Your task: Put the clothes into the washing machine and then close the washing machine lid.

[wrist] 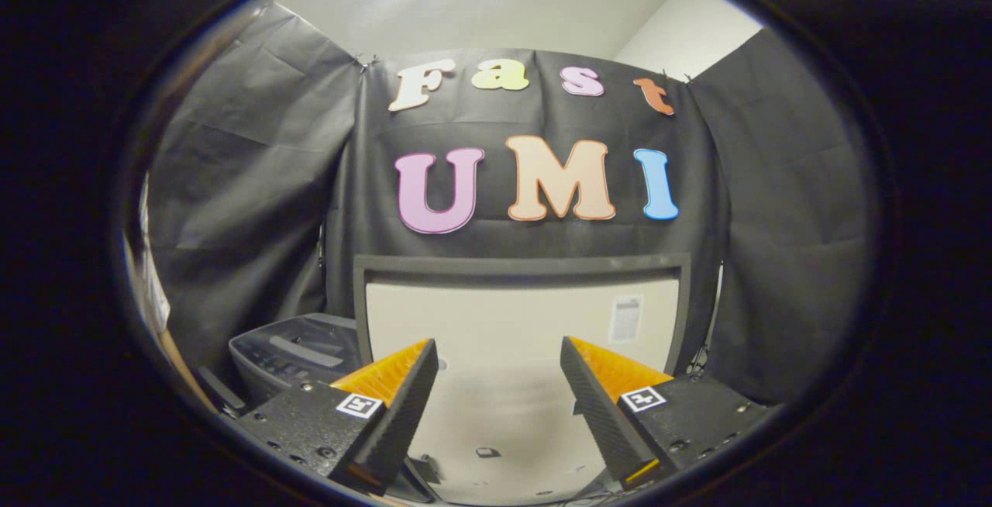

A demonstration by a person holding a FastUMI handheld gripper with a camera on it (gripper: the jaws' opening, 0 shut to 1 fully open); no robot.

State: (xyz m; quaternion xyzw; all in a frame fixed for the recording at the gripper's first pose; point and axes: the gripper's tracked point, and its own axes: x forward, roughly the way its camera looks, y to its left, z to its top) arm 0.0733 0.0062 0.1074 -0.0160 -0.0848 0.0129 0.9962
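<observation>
Facing the upright cream, dark-framed washing machine lid (511, 321) | gripper (500, 356) spread, holding nothing | advice — push top edge down squarely.

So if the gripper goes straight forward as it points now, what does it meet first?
Most likely the raised washing machine lid, whose pale inner face stands upright just ahead of the open, empty gripper. Nothing shows between the jaws and the lid, though how far off it is stays unclear.
</observation>
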